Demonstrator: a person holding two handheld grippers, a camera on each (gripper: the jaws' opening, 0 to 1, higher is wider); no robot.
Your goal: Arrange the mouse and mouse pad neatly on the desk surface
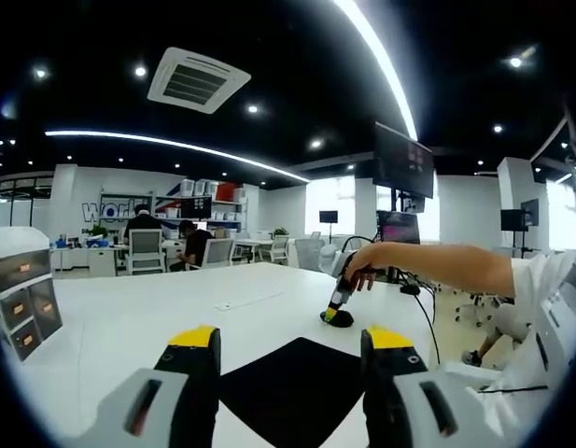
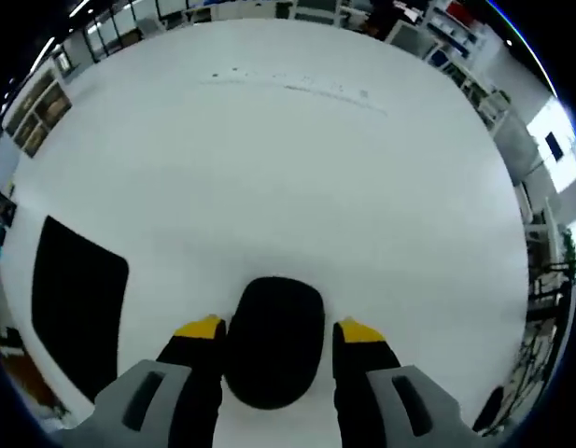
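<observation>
Mouse: black, on the white desk, sitting between the right gripper jaws. Jaws are spread either side of it; can't tell if they touch it. Mouse pad: black, flat on the desk, well left of the mouse, apart from it. Left gripper view: left gripper jaws apart, nothing between them, above the pad's near corner. Person's hand holds the right gripper down on the desk beyond the pad.
</observation>
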